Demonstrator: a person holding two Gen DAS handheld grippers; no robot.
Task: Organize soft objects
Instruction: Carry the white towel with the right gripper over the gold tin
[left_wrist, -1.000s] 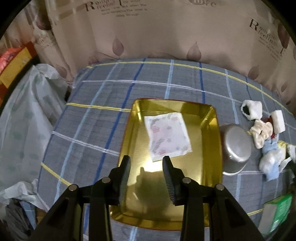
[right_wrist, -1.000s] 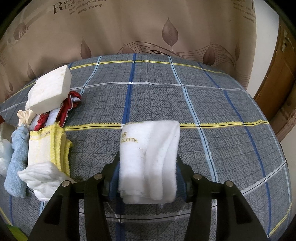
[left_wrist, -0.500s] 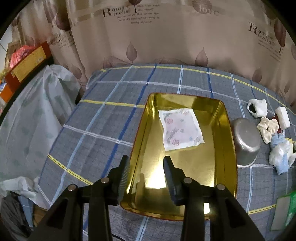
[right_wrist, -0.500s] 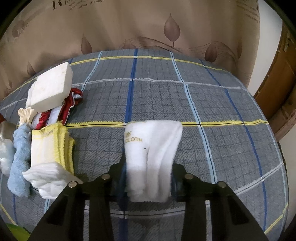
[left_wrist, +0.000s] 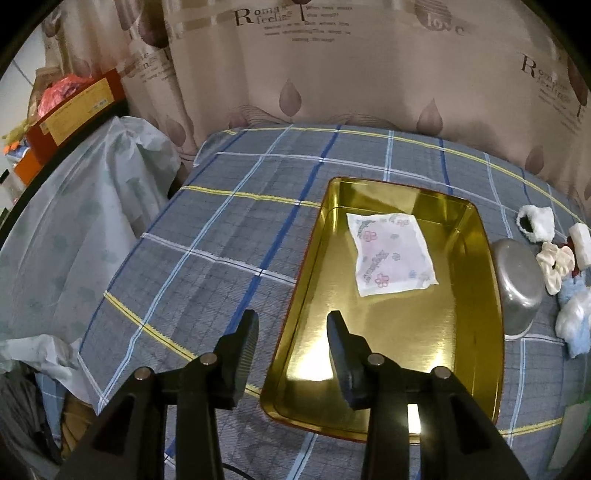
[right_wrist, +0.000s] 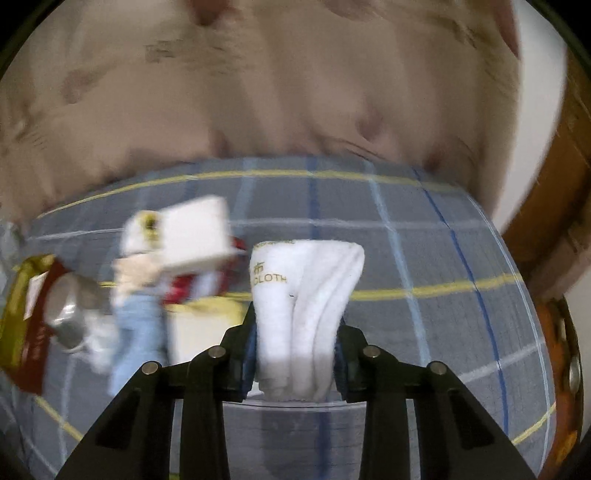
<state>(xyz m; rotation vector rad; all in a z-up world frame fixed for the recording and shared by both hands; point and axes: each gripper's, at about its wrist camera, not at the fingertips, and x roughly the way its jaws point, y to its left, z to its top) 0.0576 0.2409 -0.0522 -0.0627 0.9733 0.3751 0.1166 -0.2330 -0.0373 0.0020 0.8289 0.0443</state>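
Right gripper (right_wrist: 295, 343), bottom middle of right view: clamped tight on folded white cloth (right_wrist: 306, 314), "CLOTH" printed on it, sticking up. Blurry pile of soft things (right_wrist: 155, 280) at left. Left gripper (left_wrist: 291, 332), bottom middle of left view: fingers apart, nothing between. Past it, gold tray (left_wrist: 476, 369), flowery cloth (left_wrist: 391, 254) flat inside. Upturned metal bowl (left_wrist: 517, 284) touching tray's right side.

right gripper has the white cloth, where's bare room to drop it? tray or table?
Gold tray: bare floor nearer the camera than the floral sheet. Plaid table: open left of the tray. Crowded: right of the tray, around the metal bowl and soft pile. The white cloth sits in the right gripper.
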